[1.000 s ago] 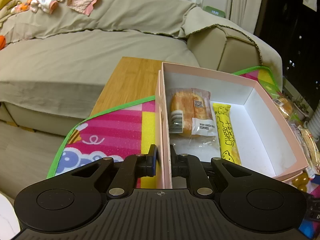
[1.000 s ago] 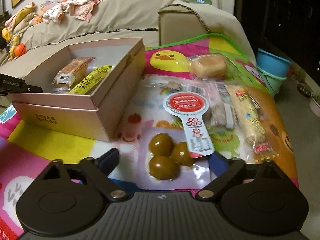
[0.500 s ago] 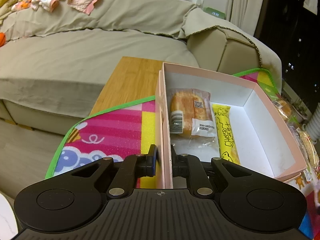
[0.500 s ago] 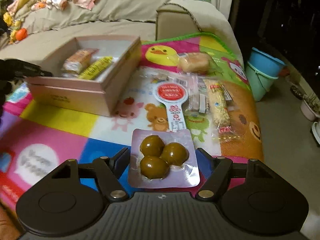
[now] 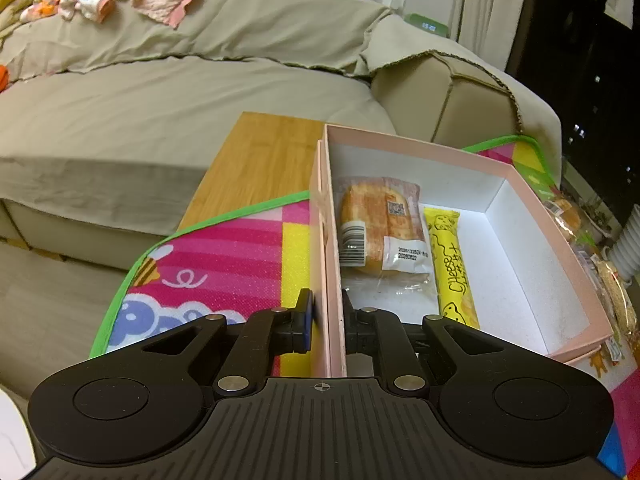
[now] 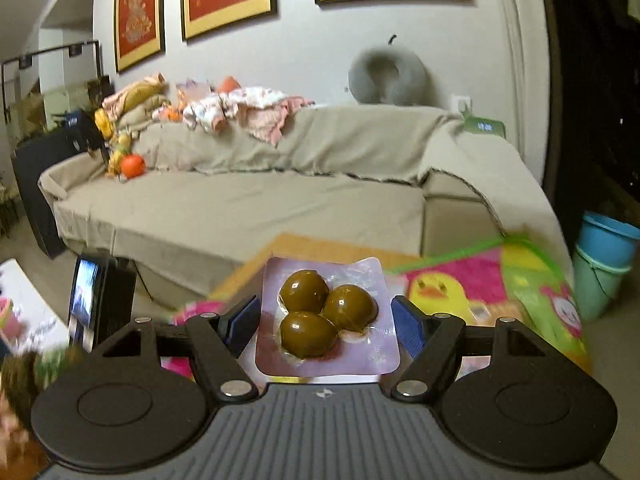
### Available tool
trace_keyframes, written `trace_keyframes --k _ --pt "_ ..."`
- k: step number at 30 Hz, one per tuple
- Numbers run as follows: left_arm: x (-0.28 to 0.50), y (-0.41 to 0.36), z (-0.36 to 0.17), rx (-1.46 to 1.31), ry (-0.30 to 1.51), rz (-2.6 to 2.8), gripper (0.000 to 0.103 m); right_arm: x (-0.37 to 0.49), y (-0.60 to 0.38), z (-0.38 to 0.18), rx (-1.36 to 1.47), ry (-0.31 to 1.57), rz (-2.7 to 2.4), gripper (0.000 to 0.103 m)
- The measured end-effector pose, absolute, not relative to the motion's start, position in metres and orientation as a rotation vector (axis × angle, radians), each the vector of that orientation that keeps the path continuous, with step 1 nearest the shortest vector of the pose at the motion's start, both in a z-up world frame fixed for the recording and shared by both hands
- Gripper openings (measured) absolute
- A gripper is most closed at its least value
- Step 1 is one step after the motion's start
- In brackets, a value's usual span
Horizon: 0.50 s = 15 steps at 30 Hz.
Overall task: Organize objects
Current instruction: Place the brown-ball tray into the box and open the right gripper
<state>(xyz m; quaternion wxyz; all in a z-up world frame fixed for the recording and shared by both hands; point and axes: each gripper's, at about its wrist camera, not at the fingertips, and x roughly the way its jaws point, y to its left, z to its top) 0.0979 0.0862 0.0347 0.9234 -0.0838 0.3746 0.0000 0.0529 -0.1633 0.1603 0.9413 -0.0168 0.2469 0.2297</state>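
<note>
Warm, dim indoor light fills both views, and a bright patch glares on the white floor of the pink box at centre right of the left wrist view, which is otherwise sharp. The right wrist view is motion-blurred along its lower left and right edges. Fisheye distortion bends the sofa and walls toward every edge, and the far right of each frame falls into near blackness.

the left gripper is clamped on the near left wall of a pink box, one finger outside and one inside. in the box a wrapped bread lies left of a yellow cheese stick, side by side. the box sits on a bright play mat, with a sofa beyond.
</note>
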Motion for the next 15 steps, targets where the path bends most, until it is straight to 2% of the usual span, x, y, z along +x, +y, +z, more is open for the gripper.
trace_keyframes --k 7,15 --pt "0.097 0.086 0.035 -0.168 0.772 0.000 0.014 0.101 -0.149 0.145 0.061 0.568 0.475 0.074" --pt "0.096 0.085 0.035 -0.168 0.774 0.003 0.014 0.087 -0.185 0.123 0.047 0.592 0.388 0.079"
